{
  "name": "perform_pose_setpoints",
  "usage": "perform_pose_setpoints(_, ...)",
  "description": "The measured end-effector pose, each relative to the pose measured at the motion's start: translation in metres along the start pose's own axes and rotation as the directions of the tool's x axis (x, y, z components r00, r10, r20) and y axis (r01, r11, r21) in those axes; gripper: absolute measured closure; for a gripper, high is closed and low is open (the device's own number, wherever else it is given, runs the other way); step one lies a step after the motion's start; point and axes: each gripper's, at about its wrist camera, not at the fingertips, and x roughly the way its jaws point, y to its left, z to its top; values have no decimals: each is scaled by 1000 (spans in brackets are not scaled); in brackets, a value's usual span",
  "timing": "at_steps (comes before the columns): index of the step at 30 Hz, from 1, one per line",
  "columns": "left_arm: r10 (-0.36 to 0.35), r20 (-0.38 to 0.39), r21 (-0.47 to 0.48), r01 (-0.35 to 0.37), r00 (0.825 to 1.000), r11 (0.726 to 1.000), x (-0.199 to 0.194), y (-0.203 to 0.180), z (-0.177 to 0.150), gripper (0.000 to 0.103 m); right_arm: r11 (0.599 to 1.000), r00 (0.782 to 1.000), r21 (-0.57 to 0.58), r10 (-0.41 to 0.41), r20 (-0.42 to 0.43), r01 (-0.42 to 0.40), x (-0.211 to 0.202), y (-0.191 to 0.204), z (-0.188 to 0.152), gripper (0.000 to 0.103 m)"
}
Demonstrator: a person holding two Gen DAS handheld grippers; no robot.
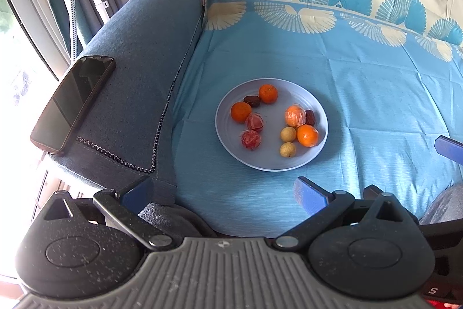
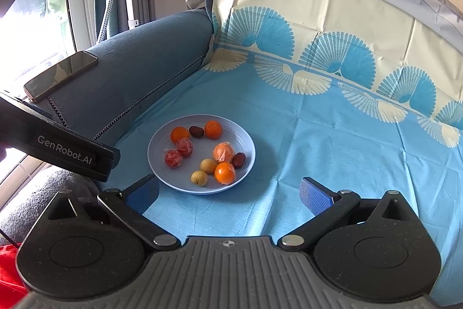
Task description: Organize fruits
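A pale blue plate (image 1: 315,109) (image 2: 246,146) rests on the blue cloth and carries several fruits. On it lie bare oranges (image 1: 241,112) (image 2: 213,129), wrapped orange ones (image 1: 295,115) (image 2: 224,173), two red wrapped fruits (image 1: 251,140) (image 2: 173,159), two small yellow-brown fruits (image 1: 288,149) (image 2: 199,177) and two dark dates (image 1: 252,101) (image 2: 239,160). My left gripper (image 1: 224,191) hovers open, short of the plate's near rim, with nothing between its fingers. My right gripper (image 2: 230,194) is open too, just behind the plate's near rim and to its right.
A dark phone (image 1: 73,103) (image 2: 59,74) lies on the blue sofa arm (image 1: 139,54) left of the plate. The patterned cloth (image 1: 376,94) runs up the backrest. The left gripper's body (image 2: 66,152) crosses the right wrist view. A window is at far left.
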Motion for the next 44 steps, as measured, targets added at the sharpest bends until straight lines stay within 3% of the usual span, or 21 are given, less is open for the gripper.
perform_pose_setpoints(44,7,-4,0,-7,1000,1000,5,4,1,0,1000,1000,-3,10,-5,-10,2,0,3,1)
